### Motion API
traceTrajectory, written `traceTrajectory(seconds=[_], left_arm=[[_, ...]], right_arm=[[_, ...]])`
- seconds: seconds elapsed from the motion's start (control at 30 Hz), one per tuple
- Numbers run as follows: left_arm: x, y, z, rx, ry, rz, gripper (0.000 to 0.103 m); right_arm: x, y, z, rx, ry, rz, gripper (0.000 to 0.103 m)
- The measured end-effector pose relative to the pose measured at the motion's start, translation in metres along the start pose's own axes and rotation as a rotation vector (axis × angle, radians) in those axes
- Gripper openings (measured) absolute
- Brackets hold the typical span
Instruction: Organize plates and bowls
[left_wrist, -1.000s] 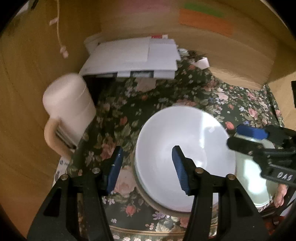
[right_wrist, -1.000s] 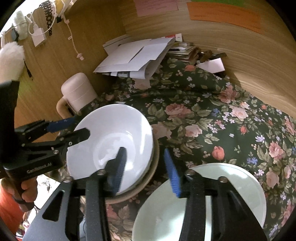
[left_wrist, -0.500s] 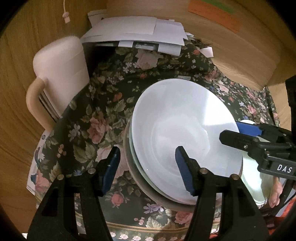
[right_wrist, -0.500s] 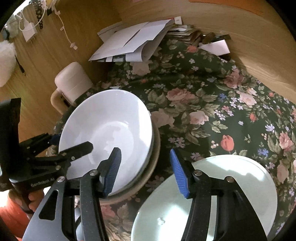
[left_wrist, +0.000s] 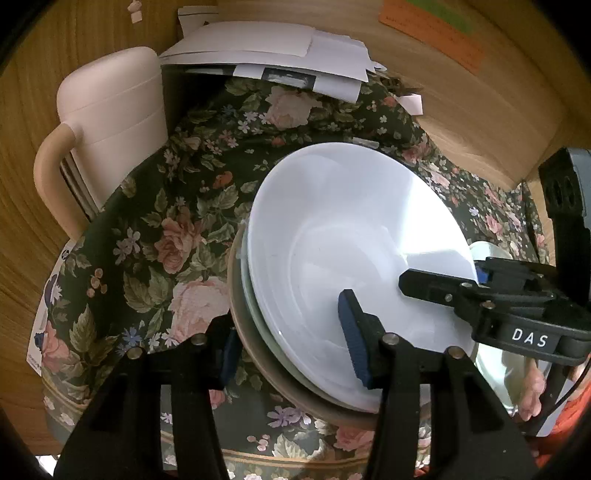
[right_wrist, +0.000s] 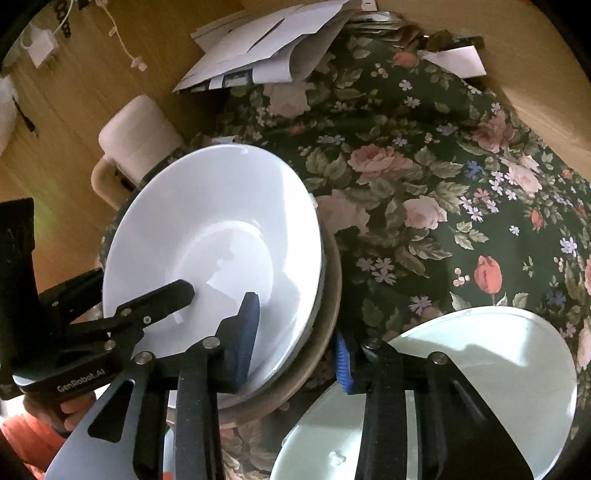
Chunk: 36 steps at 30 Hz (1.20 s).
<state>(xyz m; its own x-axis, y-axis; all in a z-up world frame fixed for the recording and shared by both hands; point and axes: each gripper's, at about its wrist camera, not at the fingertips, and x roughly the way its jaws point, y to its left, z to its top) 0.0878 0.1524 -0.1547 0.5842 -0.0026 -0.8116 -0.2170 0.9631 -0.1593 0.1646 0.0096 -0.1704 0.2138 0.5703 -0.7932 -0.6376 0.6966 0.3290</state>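
Note:
A stack of dishes sits on the floral cloth: a white bowl (left_wrist: 332, 236) (right_wrist: 207, 229) on top, then a pale green plate (left_wrist: 255, 306), then a brown plate (left_wrist: 251, 347) (right_wrist: 328, 295). My left gripper (left_wrist: 291, 343) straddles the stack's near rim and is closing. One pad is inside the bowl and the other is outside the brown rim, with a gap still showing. From the opposite side my right gripper (right_wrist: 293, 349) is also closing, and its pads press on the stack's rim, one inside the bowl and one under the brown plate. A separate pale plate (right_wrist: 480, 369) lies to the right.
A pink jug with a handle (left_wrist: 110, 110) (right_wrist: 136, 129) stands left of the stack by the wooden wall. Loose white papers (left_wrist: 277, 51) (right_wrist: 266, 44) lie at the back. The floral cloth (right_wrist: 443, 184) stretches to the right. A hand in an orange sleeve (right_wrist: 33, 435) holds the left gripper.
Both grippers have sunk toward the stack and now straddle its rim from opposite sides. The jaws of both have narrowed, and the right one has come onto the rim.

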Motion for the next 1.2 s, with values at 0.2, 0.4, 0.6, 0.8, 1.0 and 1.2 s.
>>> traceTrajectory(seconds=[0.2, 0.4, 0.6, 0.8, 1.0, 1.2], left_arm=[[-0.001, -0.004, 0.000, 0.004, -0.004, 0.026, 0.048], [-0.004, -0.004, 0.005, -0.024, -0.007, 0.009, 0.048], [-0.013, -0.018, 0.011, -0.003, -0.036, -0.006, 0.048], [-0.024, -0.041, 0.018, 0.039, -0.073, -0.024, 0.048], [-0.031, -0.068, 0.022, 0.092, -0.091, -0.052, 0.048], [-0.032, -0.097, 0.020, 0.136, -0.086, -0.087, 0.048]], right_arm=[[0.000, 0.000, 0.000, 0.010, -0.010, -0.007, 0.033], [-0.009, 0.002, -0.003, 0.006, -0.034, -0.029, 0.033], [-0.028, -0.005, -0.005, 0.037, -0.070, -0.031, 0.033], [-0.057, -0.013, -0.007, 0.060, -0.130, -0.052, 0.033], [-0.081, -0.031, -0.011, 0.089, -0.173, -0.076, 0.033], [-0.103, -0.048, -0.027, 0.128, -0.203, -0.107, 0.033]])
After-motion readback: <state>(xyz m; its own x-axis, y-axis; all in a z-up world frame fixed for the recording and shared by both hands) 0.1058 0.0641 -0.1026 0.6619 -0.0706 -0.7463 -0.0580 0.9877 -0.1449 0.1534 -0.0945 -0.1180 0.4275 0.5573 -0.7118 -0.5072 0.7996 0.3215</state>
